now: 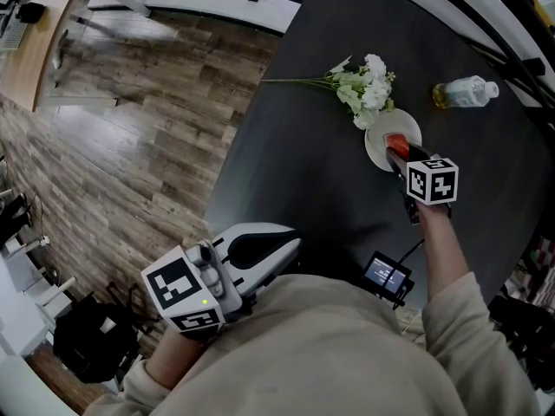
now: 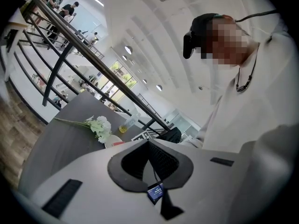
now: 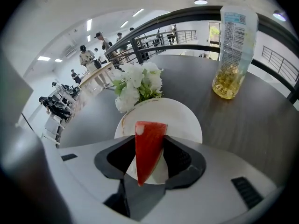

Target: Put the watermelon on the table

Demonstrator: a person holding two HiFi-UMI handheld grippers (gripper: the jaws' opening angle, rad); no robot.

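Note:
A red wedge of watermelon stands point-down between the pads of my right gripper, which is shut on it. The slice hangs just over a small white plate on the dark round table. From the head view, the same gripper points steeply down at the plate, with the red slice showing at its tip. My left gripper is held near the person's body at the table's near edge, jaws together and holding nothing; in its own view the left gripper shows its pads meeting.
White flowers with long green stems lie just beyond the plate. A plastic bottle with yellowish liquid is at the far right. A small device with a lit screen hangs by the person's chest. Wooden floor lies left of the table.

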